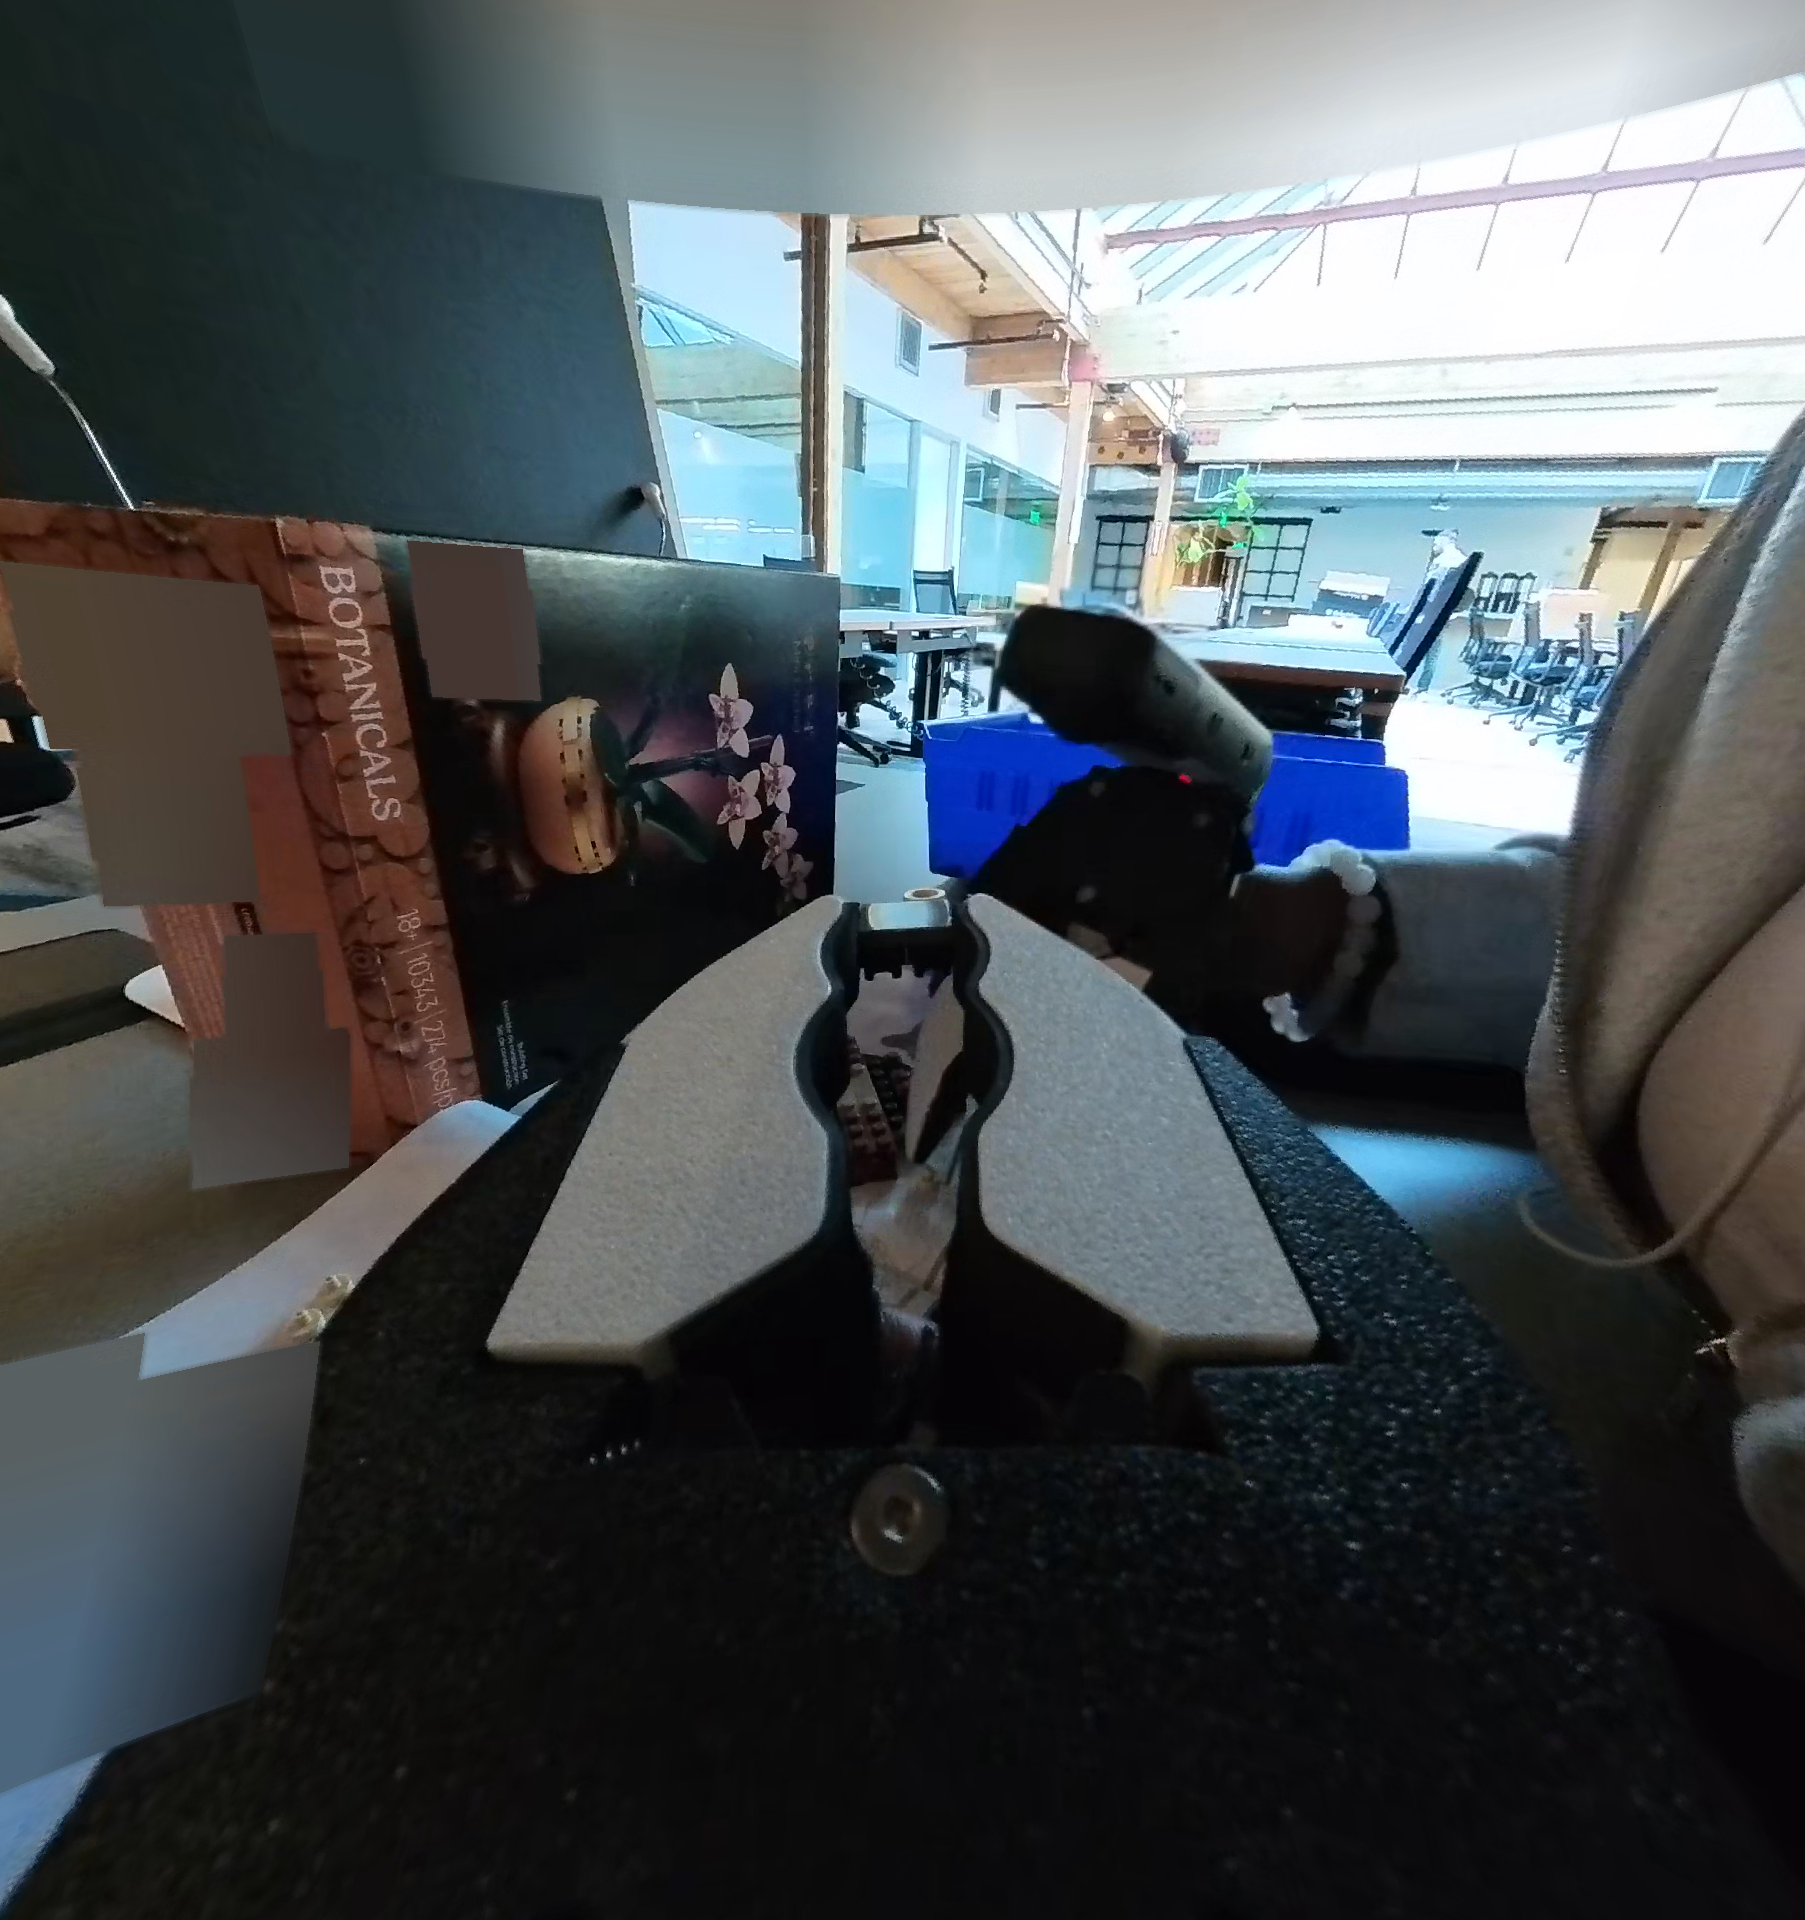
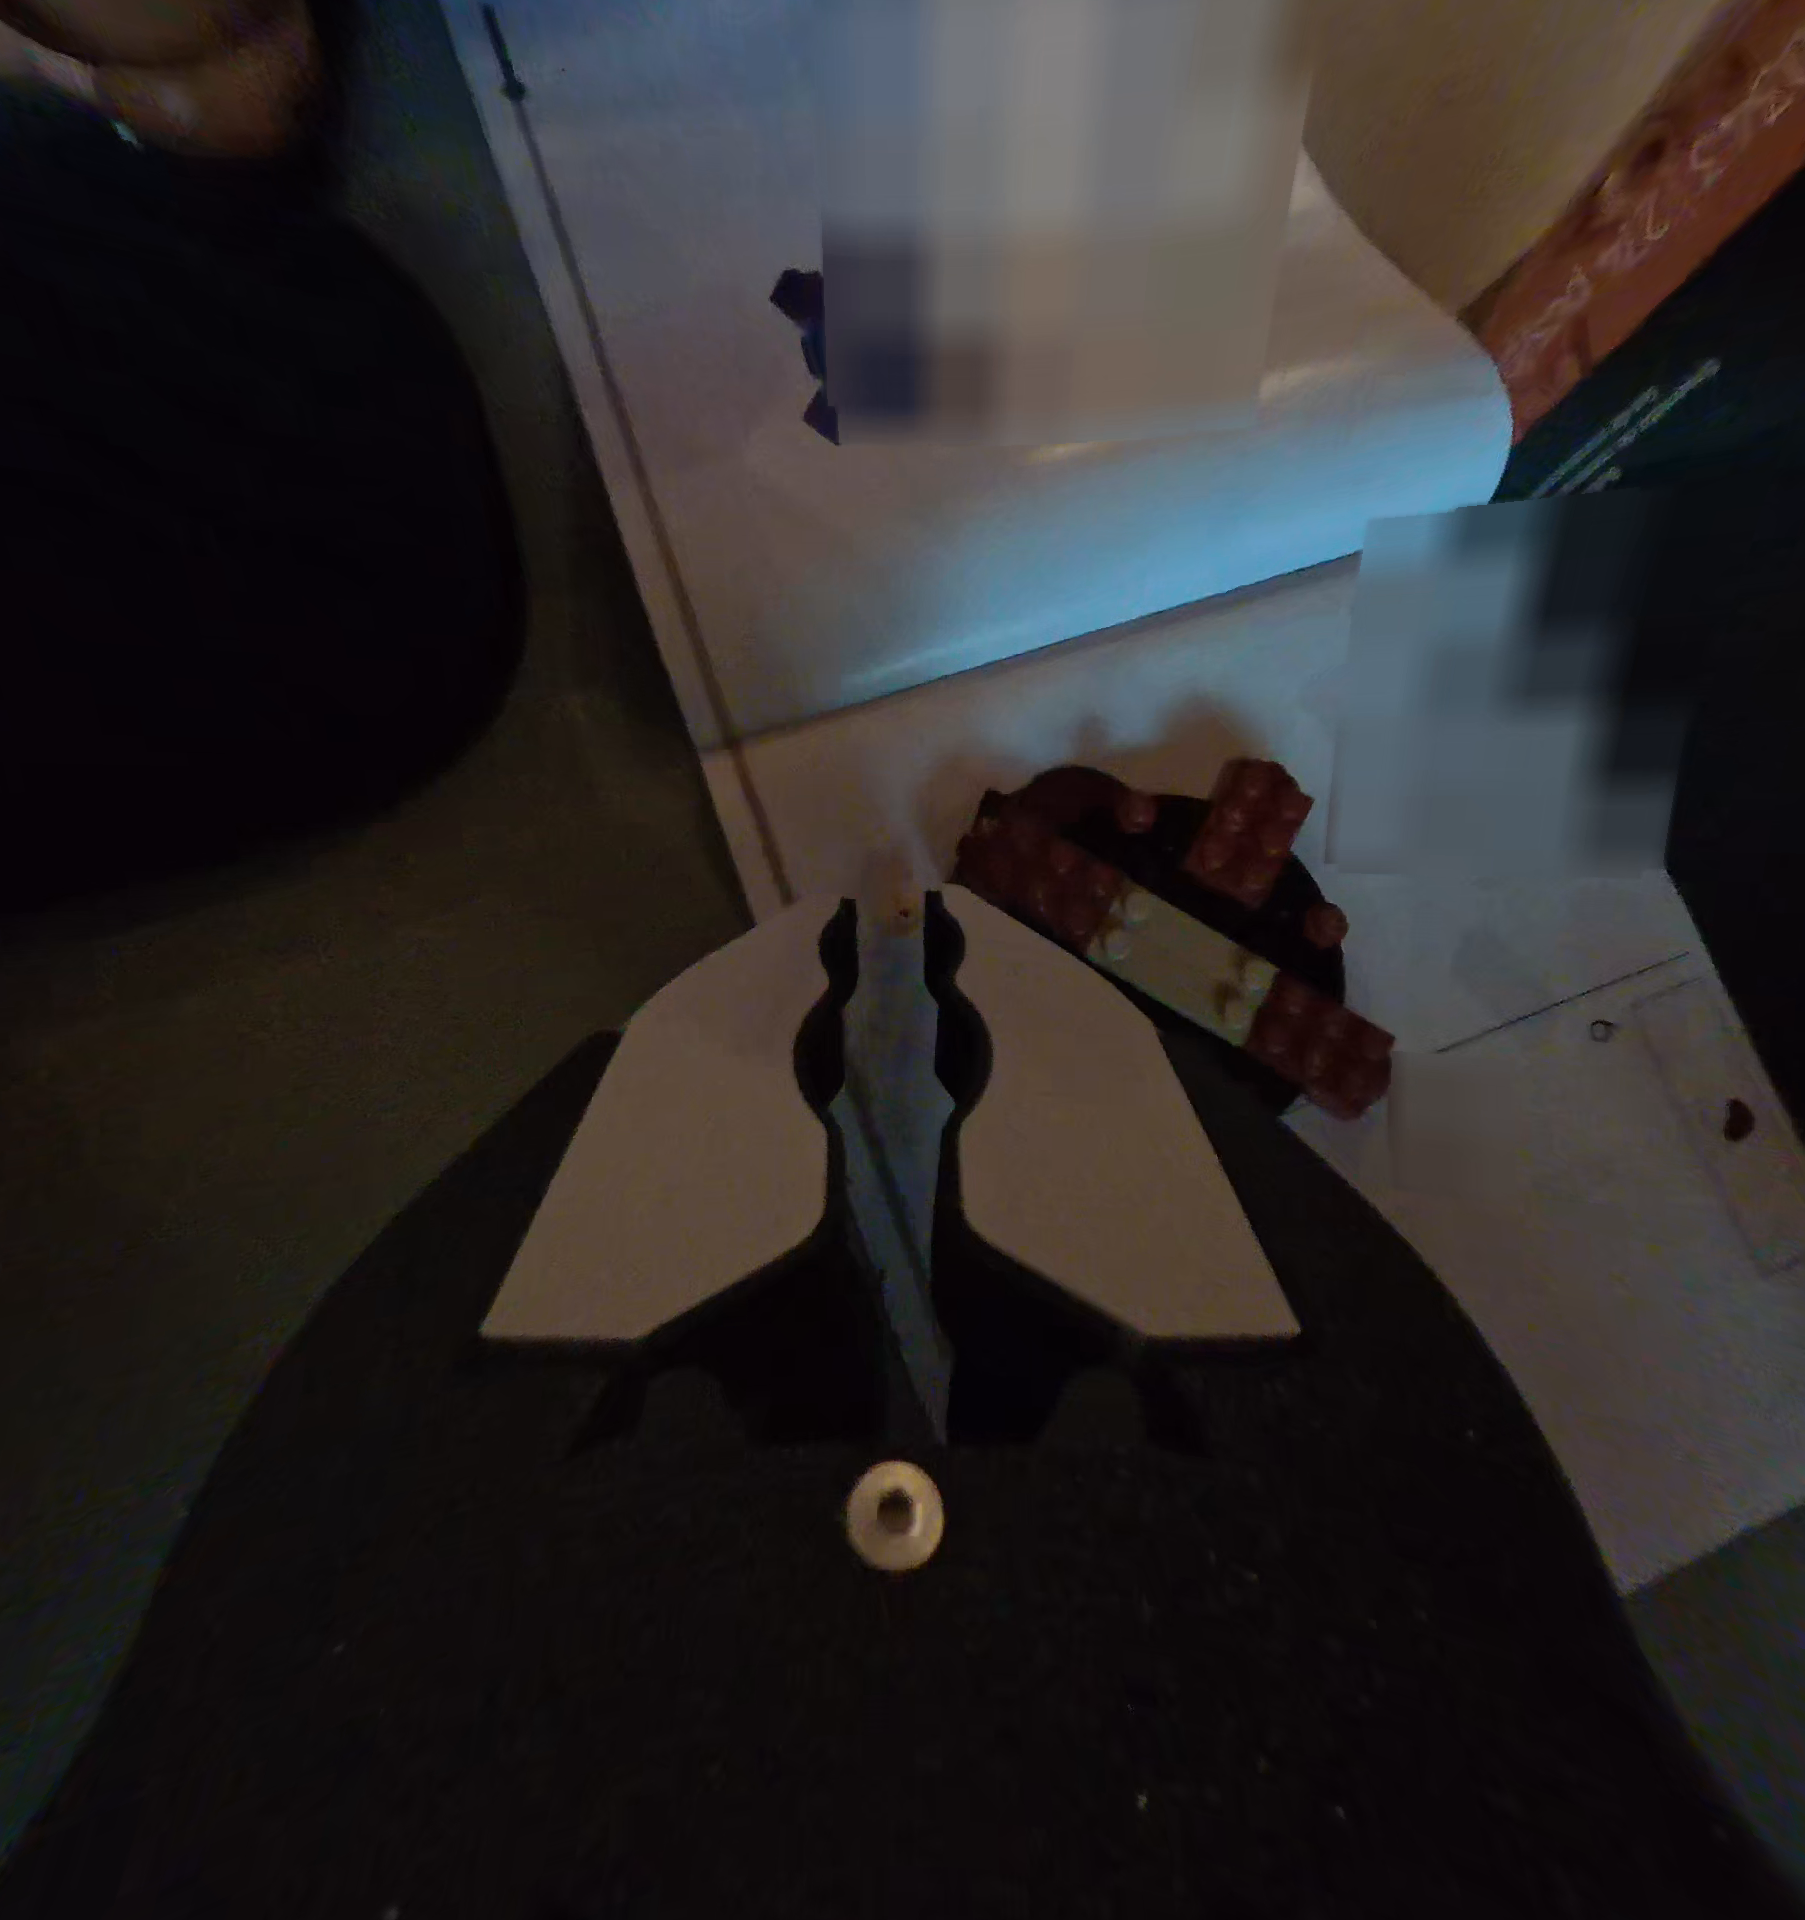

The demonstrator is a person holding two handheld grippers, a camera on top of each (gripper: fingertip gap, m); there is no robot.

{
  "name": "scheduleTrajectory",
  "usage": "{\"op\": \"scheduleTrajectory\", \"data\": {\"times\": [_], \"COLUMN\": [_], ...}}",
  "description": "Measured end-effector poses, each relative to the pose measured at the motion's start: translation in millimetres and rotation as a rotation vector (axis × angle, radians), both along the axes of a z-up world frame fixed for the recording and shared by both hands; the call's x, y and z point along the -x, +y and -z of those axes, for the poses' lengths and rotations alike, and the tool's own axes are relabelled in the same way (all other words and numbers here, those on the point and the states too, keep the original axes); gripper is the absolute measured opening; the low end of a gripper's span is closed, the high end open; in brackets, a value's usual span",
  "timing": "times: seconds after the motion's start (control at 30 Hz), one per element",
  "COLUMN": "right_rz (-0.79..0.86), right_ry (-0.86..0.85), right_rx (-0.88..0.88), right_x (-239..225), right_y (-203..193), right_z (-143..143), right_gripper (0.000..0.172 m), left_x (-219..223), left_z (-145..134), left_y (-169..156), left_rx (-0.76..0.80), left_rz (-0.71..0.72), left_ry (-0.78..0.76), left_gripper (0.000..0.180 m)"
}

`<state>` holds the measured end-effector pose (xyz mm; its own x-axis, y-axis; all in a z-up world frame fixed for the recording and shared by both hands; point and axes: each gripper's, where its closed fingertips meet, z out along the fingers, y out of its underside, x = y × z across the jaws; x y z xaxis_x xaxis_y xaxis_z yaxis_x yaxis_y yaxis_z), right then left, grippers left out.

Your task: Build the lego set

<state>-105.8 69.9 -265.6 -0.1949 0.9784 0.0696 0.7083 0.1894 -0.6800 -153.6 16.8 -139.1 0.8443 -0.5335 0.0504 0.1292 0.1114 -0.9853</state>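
Box w/ flower picture stands upright, front-left of your L gripper. White paper sheet lies flat below. On it sits the brick build: round black base, brown/pale strip, long axis diagonal, far-left to near-right. It lies just right of your R gripper, so R is nearer. R fingers are slightly apart w/ a pale sliver between; grip unclear. L tips pinch a small black piece.

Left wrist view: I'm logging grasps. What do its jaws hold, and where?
A small black brick with a shiny pale top, clamped by its two opposite sides at the very tips of the left gripper.
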Motion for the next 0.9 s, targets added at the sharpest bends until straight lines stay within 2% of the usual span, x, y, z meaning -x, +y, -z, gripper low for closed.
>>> {"op": "scheduleTrajectory", "data": {"times": [0.13,0.2,0.27,0.33,0.4,0.53,0.77,0.9], "right_rz": [-0.025,-0.030,-0.018,0.014,0.057,0.080,0.058,0.038], "right_ry": [-0.016,-0.012,0.057,0.055,0.006,-0.001,0.014,0.115], "right_rx": [-0.049,-0.014,0.194,0.449,0.507,0.353,0.030,-0.075], "right_x": [1,1,5,4,-2,-13,-27,-22], "right_y": [0,-3,-17,-29,-25,-9,8,6], "right_z": [2,1,-9,-15,-6,-5,-9,-21], "right_gripper": [0.006,0.005,0.005,0.005,0.005,0.018,0.017,0.015], "left_x": [0,0,0,0,0,0,0,0], "left_z": [0,0,0,0,-1,0,0,0], "left_y": [0,0,0,0,0,0,0,0], "left_rx": [0.000,0.001,0.001,-0.002,-0.003,-0.001,0.000,-0.002], "left_rz": [0.001,0.001,0.000,-0.001,-0.002,-0.001,-0.001,-0.002], "left_ry": [0.000,0.004,0.003,-0.001,-0.001,0.002,0.003,0.001], "left_gripper": [0.016,0.016,0.016,0.016,0.016,0.016,0.016,0.016]}}
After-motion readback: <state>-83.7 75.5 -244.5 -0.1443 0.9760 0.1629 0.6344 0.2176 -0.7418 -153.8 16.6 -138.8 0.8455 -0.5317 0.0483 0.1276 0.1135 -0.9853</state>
